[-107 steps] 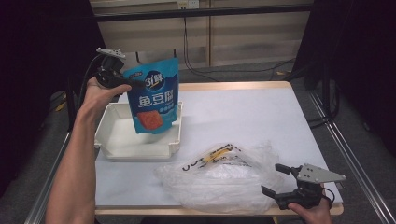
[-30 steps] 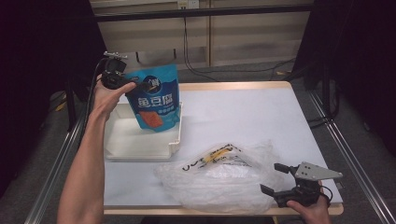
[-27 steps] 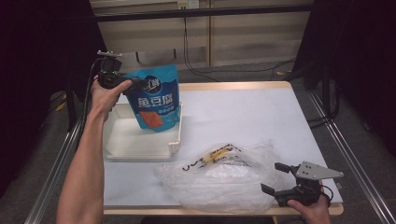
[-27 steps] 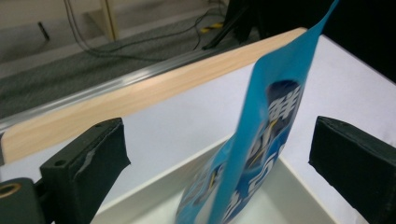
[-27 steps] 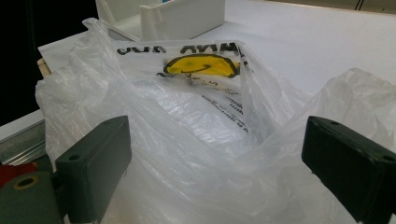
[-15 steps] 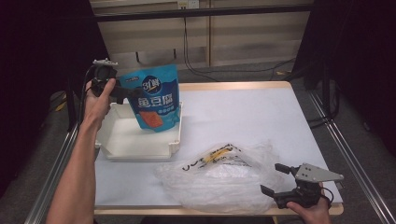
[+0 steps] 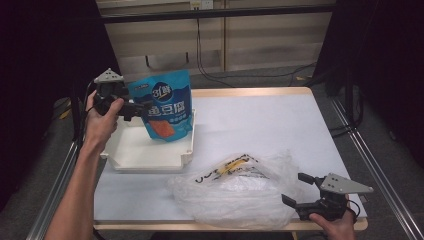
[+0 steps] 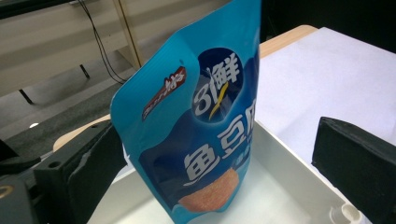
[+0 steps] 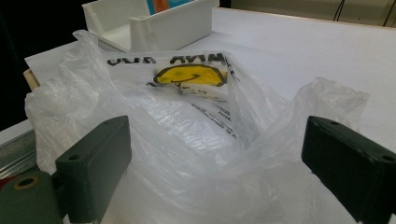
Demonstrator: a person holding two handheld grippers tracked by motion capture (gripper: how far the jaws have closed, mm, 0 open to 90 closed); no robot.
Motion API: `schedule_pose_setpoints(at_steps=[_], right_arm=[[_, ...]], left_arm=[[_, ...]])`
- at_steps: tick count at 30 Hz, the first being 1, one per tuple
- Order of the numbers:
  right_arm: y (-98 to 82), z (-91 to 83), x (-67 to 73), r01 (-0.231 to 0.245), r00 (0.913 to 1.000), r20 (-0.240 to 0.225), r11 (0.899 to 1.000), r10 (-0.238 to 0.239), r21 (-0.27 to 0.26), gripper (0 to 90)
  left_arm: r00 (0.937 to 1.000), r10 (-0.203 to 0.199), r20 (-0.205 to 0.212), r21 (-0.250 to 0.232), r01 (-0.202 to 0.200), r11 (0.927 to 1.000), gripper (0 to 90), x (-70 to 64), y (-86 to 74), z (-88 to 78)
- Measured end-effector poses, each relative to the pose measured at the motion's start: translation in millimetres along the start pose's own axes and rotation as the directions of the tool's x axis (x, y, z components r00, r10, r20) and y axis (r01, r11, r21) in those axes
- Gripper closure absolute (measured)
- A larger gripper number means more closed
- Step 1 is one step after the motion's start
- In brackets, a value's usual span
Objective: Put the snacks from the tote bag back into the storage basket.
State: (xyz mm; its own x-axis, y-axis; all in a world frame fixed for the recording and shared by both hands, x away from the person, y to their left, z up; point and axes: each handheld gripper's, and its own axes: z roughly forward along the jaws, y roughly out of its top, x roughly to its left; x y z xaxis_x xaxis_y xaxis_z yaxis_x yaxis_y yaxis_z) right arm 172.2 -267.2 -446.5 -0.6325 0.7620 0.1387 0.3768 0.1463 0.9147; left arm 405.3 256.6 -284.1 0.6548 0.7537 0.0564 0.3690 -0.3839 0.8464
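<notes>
The blue snack pouch (image 7: 167, 106) stands upright in the white tray (image 7: 131, 157) at the left of the surface (image 7: 260, 120). The left tool (image 7: 134, 109) is spread wide beside the pouch, gripping nothing. The right tool (image 7: 292, 189), also spread wide and empty, sits at the edge of the clear plastic bag (image 7: 235, 192) near the front.

You can see a blue snack pouch (image 7: 166, 107) standing almost upright in the white tray (image 7: 145, 157), leaning a little. It is shiny, with white letters and an orange picture near the bottom. Its top is sealed and a bit wavy. Your clear plastic bag (image 7: 235, 192) lies crumpled on the bench, just beside the tray, with a yellow smiley face (image 9: 194, 74) printed on it.
</notes>
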Motion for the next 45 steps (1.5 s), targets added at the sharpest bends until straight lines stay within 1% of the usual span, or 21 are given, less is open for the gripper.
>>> schedule_pose_setpoints(at_steps=[1, 5, 12, 13, 15, 18, 20, 24, 26, 28, 29, 30, 33, 36, 37, 38, 39, 40, 41, 42, 45], right_arm=[[0.2, -0.1, -0.1, 0.001, 1.0, 0.002, 1.0, -0.001, -0.002, 8.4], [0.7, 0.1, -0.7, -0.001, 1.0, 0.004, 1.0, 0.001, -0.005, 8.4], [1.1, 0.6, 0.2, 0.001, 1.0, 0.002, 1.0, -0.001, -0.001, 8.4], [1.3, 0.7, 0.5, -0.005, 1.0, 0.005, 1.0, 0.005, -0.004, 8.4], [1.1, 0.6, 0.0, 0.0, 1.0, 0.001, 1.0, 0.0, -0.003, 8.5], [1.3, -0.1, 0.0, -0.003, 1.0, 0.006, 1.0, 0.003, -0.008, 8.6], [1.6, -1.3, 0.0, -0.004, 1.0, 0.009, 1.0, 0.004, -0.008, 8.6], [2.5, -2.8, -0.3, -0.008, 0.9998, 0.016, 1.0, 0.008, -0.018, 8.6], [2.8, -3.3, -0.5, -0.005, 0.9998, 0.019, 1.0, 0.005, -0.021, 8.6], [2.9, -4.5, -0.3, 0.0, 0.9998, 0.02, 1.0, 0.0, -0.023, 8.6], [2.8, -5.2, 0.0, -0.002, 0.9998, 0.021, 1.0, 0.003, -0.023, 8.6], [2.8, -5.6, -0.1, -0.003, 0.9997, 0.023, 1.0, 0.003, -0.023, 8.6], [2.7, -7.3, -0.2, 0.002, 0.9996, 0.028, 1.0, -0.002, -0.024, 8.7], [2.4, -8.3, -0.2, 0.0, 0.9995, 0.032, 1.0, 0.001, -0.024, 8.8], [2.3, -8.8, -0.4, 0.0, 0.9994, 0.036, 1.0, 0.001, -0.024, 8.9], [2.4, -9.0, -0.3, -0.003, 0.9993, 0.037, 1.0, 0.004, -0.026, 9.0], [2.5, -9.5, -0.3, -0.001, 0.9993, 0.036, 1.0, 0.002, -0.025, 9.2], [2.7, -9.6, -0.2, 0.002, 0.9994, 0.035, 1.0, -0.001, -0.028, 9.3], [2.7, -9.7, -0.3, 0.003, 0.9993, 0.036, 1.0, -0.002, -0.03, 9.3], [2.7, -9.7, -0.3, 0.003, 0.9993, 0.036, 1.0, -0.002, -0.03, 9.3], [2.1, -8.7, -1.7, -0.003, 0.9992, 0.039, 1.0, 0.004, -0.025, 9.5]], left_arm=[[1.0, -0.004, -0.002, -0.013, 0.004, 0.9999, 2.3, -0.7, -1.5, -2.5], [1.0, 0.004, -0.002, -0.002, -0.004, 1.0, 2.4, -0.9, -8.1, -6.0], [0.9995, -0.027, -0.016, -0.004, 0.027, 0.9996, 3.1, 0.1, -22.1, -11.3], [0.9995, -0.027, -0.016, -0.004, 0.027, 0.9996, 3.4, 0.1, -22.1, -11.3], [0.9995, -0.018, -0.027, 0.005, 0.018, 0.9998, 3.9, -1.5, -31.0, -13.9], [0.9998, -0.019, -0.005, -0.018, 0.019, 0.9997, 4.3, -4.7, -38.0, -19.4], [0.9992, -0.033, 0.023, -0.036, 0.034, 0.9988, 4.1, -5.7, -43.5, -23.2], [0.9995, -0.021, 0.025, -0.03, 0.022, 0.9993, 4.5, -8.7, -49.6, -27.1], [0.9998, -0.008, 0.018, -0.043, 0.009, 0.999, 4.9, -15.0, -56.7, -35.8], [0.9997, -0.012, 0.02, -0.065, 0.014, 0.9978, 5.4, -18.6, -62.1, -40.2], [0.9997, -0.012, 0.02, -0.065, 0.014, 0.9978, 5.3, -18.6, -62.1, -40.2], [0.9998, 0.003, 0.022, -0.052, -0.002, 0.9987, 5.3, -22.3, -67.7, -43.2], [0.9998, 0.006, 0.021, -0.062, -0.005, 0.9981, 5.1, -27.2, -77.5, -49.0], [0.9993, -0.012, 0.036, -0.08, 0.015, 0.9967, 4.6, -30.3, -85.0, -52.9], [0.9998, -0.013, 0.017, -0.073, 0.014, 0.9972, 4.5, -33.5, -91.6, -55.9], [0.9992, -0.037, 0.017, -0.078, 0.039, 0.9962, 3.8, -35.5, -96.0, -57.1], [0.9995, -0.03, -0.009, -0.064, 0.029, 0.9975, 2.5, -39.0, -98.9, -57.5], [0.9995, 0.0, -0.031, -0.049, -0.001, 0.9988, 2.1, -43.2, -101.6, -57.7], [1.0, -0.003, -0.006, -0.045, 0.003, 0.999, 2.1, -46.6, -104.8, -58.3], [1.0, -0.003, -0.006, -0.045, 0.003, 0.999, 2.5, -46.6, -104.8, -58.3], [0.9999, 0.01, -0.007, -0.052, -0.01, 0.9986, 2.4, -59.9, -118.9, -57.6]])
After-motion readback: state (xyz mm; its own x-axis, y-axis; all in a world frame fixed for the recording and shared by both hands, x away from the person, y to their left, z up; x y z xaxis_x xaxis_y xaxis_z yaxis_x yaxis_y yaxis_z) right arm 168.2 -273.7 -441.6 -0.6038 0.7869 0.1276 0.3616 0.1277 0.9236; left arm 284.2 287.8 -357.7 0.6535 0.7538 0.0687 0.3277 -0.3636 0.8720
